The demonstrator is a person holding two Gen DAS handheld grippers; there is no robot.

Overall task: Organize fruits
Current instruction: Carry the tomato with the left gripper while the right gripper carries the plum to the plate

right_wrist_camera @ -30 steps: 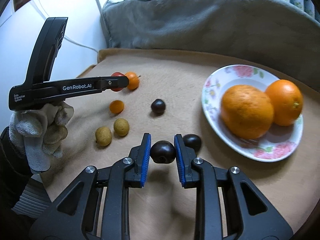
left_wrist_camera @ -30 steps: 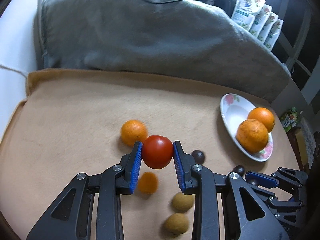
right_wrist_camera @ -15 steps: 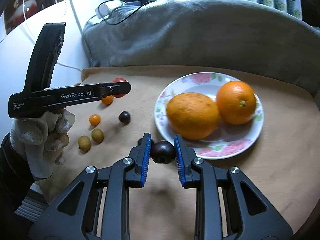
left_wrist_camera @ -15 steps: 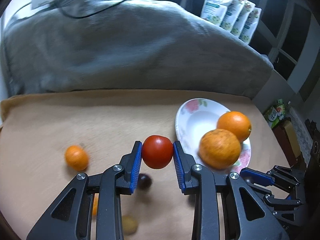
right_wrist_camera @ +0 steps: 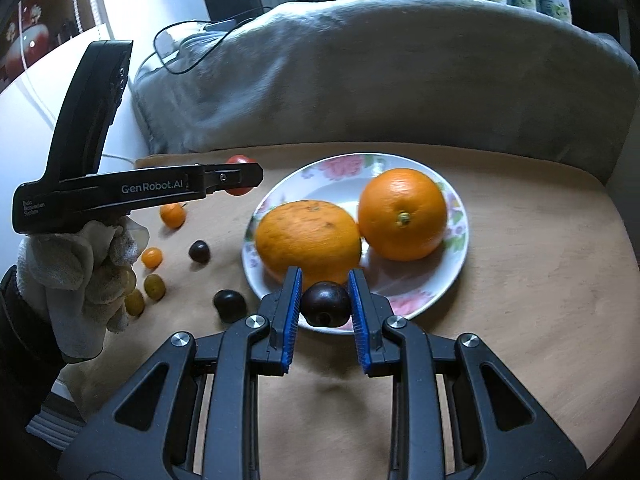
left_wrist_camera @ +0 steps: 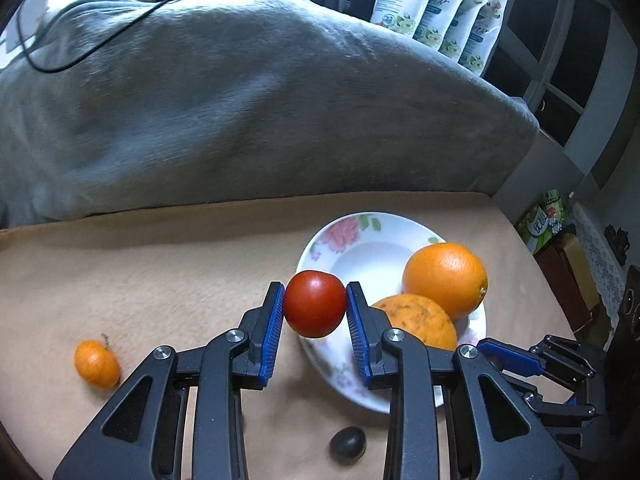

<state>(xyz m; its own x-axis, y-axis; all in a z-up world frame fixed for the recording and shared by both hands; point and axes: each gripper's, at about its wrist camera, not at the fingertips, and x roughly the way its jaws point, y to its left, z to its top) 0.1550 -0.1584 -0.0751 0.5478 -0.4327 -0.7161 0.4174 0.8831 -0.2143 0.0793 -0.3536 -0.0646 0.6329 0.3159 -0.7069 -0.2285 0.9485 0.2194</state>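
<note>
My left gripper (left_wrist_camera: pixel 315 305) is shut on a red tomato (left_wrist_camera: pixel 315 304) and holds it above the left rim of the floral plate (left_wrist_camera: pixel 360 248). Two oranges (left_wrist_camera: pixel 444 278) lie in that plate. My right gripper (right_wrist_camera: pixel 325 305) is shut on a dark plum (right_wrist_camera: pixel 325 304) and holds it over the near rim of the plate (right_wrist_camera: pixel 416 300), just in front of the oranges (right_wrist_camera: pixel 308 236). The left gripper with its tomato (right_wrist_camera: pixel 236 160) also shows in the right wrist view, left of the plate.
Loose on the tan mat (right_wrist_camera: pixel 520 240) left of the plate: a small orange (right_wrist_camera: pixel 173 215), a tiny orange fruit (right_wrist_camera: pixel 151 257), two dark plums (right_wrist_camera: pixel 199 251), two yellow-green fruits (right_wrist_camera: pixel 154 286). A grey blanket (right_wrist_camera: pixel 360 72) rises behind the mat.
Both grippers have moved toward the plate with their fruit. The left one swung right from the loose fruits to the plate's rim. The right one came forward to the near rim.
</note>
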